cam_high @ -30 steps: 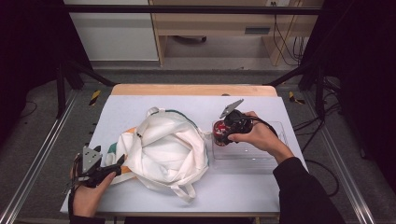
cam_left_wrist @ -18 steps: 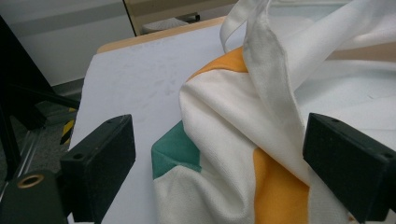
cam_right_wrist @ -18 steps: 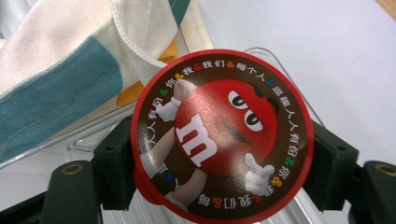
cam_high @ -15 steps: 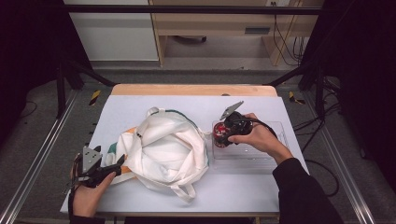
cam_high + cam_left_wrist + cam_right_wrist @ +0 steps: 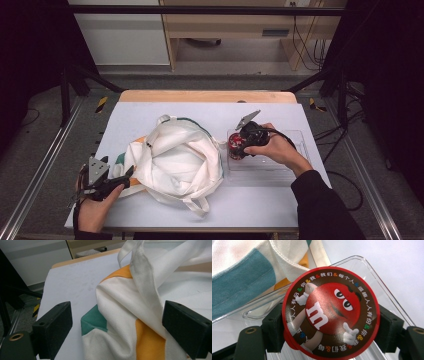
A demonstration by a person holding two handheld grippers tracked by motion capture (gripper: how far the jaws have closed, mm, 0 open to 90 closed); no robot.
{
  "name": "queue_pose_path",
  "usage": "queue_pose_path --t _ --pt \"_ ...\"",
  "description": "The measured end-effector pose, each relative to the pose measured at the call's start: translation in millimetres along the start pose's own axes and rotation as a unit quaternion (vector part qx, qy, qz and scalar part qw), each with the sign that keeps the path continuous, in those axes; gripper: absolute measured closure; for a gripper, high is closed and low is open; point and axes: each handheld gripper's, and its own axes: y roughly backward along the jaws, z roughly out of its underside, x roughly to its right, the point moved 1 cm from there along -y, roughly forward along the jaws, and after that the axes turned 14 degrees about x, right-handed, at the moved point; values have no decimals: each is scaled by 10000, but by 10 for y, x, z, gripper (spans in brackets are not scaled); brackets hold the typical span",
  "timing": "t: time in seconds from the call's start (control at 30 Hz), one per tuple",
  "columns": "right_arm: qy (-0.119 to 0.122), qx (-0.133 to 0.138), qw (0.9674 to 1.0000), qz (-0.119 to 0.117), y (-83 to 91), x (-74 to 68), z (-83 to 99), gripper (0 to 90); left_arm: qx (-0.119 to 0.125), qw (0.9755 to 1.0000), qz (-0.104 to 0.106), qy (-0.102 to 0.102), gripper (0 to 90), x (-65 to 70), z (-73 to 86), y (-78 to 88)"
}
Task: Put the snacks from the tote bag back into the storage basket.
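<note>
At the near left corner of the table (image 5: 150,107), the left gripper (image 5: 125,176) stands released, its jaws spread on either side of the near-left edge of the white tote bag (image 5: 175,160) without pinching the cloth; in the left gripper view the fabric lies between the pads, apart from both. To the right, the right gripper (image 5: 235,145) is clenched on a round red candy tin (image 5: 329,312), held over the left end of the clear plastic tray (image 5: 295,150), just beside the bag's right edge. The step in hand looks like moving the tin from tray to bag. Next, the left jaws likely need to close on the rim and lift the mouth open so the tin can be carried leftward inside. Compared with a second ago, both hands and the tin sit practically unchanged.
</note>
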Motion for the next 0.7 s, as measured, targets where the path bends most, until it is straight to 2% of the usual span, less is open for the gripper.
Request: queue_pose_path --t 0.7 --pt "-21 -52 10000 -9 -24 -7 15 262 -2 10000 -4 -5 94 -3 0 0"
